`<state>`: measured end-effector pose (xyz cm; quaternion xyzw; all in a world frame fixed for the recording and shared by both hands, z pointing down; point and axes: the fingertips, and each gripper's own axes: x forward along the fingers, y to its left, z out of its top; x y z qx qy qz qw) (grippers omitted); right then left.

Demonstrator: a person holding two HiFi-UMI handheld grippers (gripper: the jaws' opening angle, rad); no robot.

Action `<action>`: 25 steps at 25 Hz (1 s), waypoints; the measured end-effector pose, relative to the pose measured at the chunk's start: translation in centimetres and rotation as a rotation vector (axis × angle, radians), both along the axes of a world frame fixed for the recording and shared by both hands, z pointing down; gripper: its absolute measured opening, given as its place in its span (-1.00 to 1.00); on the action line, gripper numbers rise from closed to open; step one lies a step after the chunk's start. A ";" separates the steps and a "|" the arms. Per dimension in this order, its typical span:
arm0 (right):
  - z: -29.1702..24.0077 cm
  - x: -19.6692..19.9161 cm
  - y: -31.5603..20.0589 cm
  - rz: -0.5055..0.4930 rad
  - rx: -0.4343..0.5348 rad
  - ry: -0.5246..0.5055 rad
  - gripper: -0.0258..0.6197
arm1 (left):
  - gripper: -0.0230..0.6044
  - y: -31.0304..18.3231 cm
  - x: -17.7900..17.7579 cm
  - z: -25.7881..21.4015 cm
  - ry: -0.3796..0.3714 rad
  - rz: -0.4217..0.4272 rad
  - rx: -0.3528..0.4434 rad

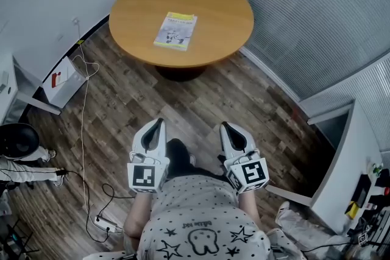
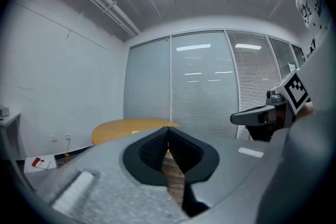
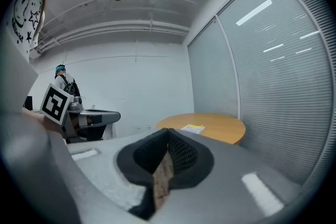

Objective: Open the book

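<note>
Book lay flat and closed on the round wooden table, well ahead of both grippers and roughly between the lines they pointed along, a little nearer the left one's line; in the right gripper view it showed beyond the jaw tips and slightly to their right. It looked to me like a thin paperback with a yellow and white cover, so I judged it light and floppy, with a cover that would bend instead of lifting as a stiff board, and likely to slide on the smooth tabletop if pushed from one side. I would have taken the cover at its free edge, away from the spine, with the other gripper pressing the book down, though I could not tell from there which edge was the spine. My left gripper had its jaws fully together with nothing between them, and my right gripper was closed and empty as well. Both were held low and close to the person's body, side by side over the plank floor, pointing forward toward the table about level, their marker cubes nearest the torso.
</note>
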<state>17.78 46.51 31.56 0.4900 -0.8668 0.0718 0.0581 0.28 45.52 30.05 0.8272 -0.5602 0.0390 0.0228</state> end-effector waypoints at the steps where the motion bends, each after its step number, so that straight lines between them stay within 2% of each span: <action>1: 0.2 0.0 0.0 0.000 -0.002 0.003 -0.91 | -0.89 -0.2 -0.1 0.0 0.000 -0.003 -0.005; 12: 1.8 0.0 -3.3 0.029 -0.057 0.019 -0.91 | -0.89 -4.3 -0.6 1.1 0.000 0.026 -0.044; 20: 2.6 -3.2 -10.8 0.004 -0.101 0.019 -0.91 | -0.89 -12.0 -2.4 1.6 0.036 0.066 -0.080; 25: 1.8 -5.4 -15.9 0.019 -0.087 0.019 -0.91 | -0.89 -16.8 -5.1 1.1 0.013 0.081 -0.079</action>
